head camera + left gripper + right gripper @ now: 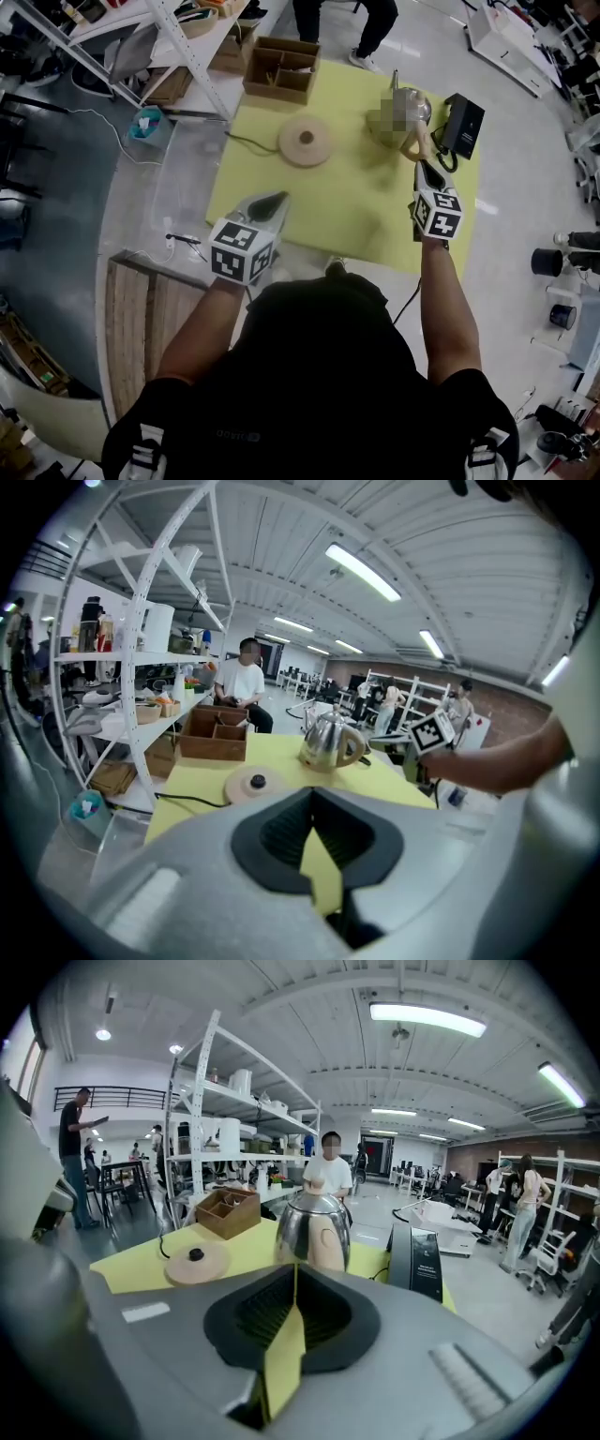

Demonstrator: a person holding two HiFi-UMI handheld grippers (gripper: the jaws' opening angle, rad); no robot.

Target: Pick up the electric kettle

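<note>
Though its nose sits right up at the kettle, the right claw (295,1283) is closed. Its two dark ribbed pads (255,1312) meet in a thin seam with nothing caught between them. Just past that seam stands the electric kettle (312,1227), a shiny steel one with a beige handle (325,1241) turned toward the claw. From above, the claw's tip looks to be against that handle, but I can't tell whether they actually touch.

The kettle stands upright on the yellow worktop (356,206), off its round beige power base (305,141). The base lies well apart to the kettle's left, with a black cord (246,145) trailing off the worktop's edge. Just to the kettle's right, a black box-shaped unit (462,125) stands near the worktop's far corner.

The left claw (312,803) is likewise shut and empty. It hangs over the near left edge of the worktop, well away from the kettle and pointing across toward it. Each claw carries its marker cube (242,251) at the wrist end, with the person's forearm behind it.

Farther out, a wooden compartment box (281,67) sits at the far edge of the worktop behind the base. A white shelving rack (187,56) stands off to the left, and a person in a white shirt (328,1174) sits beyond the worktop. Wooden planking (141,319) lies on the grey floor beside the left arm.
</note>
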